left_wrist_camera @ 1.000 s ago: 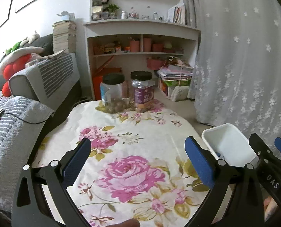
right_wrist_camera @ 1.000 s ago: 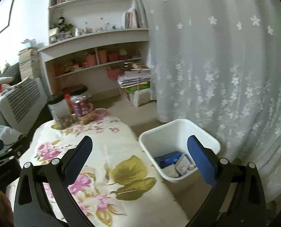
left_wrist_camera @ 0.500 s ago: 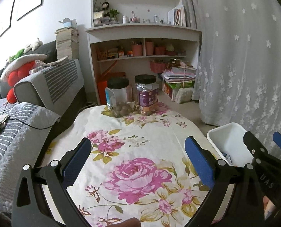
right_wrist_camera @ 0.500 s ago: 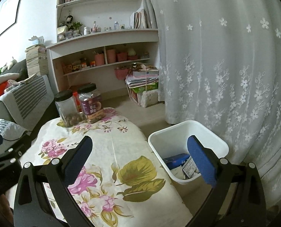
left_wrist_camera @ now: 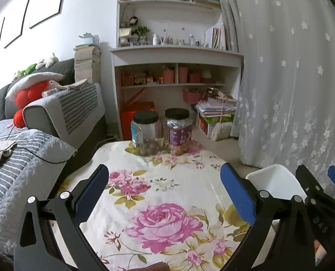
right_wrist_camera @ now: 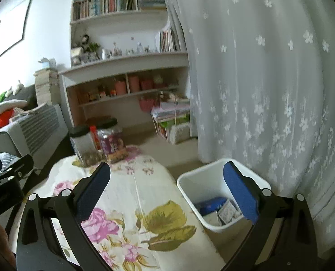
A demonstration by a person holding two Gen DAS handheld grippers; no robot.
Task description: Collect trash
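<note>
Both tongs hang wide apart and empty over the floral counter (left_wrist_camera: 167, 194): the left tongs (left_wrist_camera: 165, 192) above its middle, the right tongs (right_wrist_camera: 167, 192) at its right edge. No loose trash shows on the cloth. The trash that can be seen, a blue packet (right_wrist_camera: 210, 204) and papers, lies in the white bin (right_wrist_camera: 190, 183) on the floor just right of the counter, nearer the right tongs. Further off, two jars (left_wrist_camera: 146, 131) stand at the counter's far edge.

White bin (left_wrist_camera: 278, 181) partly hidden behind hand-held gripper (left_wrist_camera: 165, 189).
</note>
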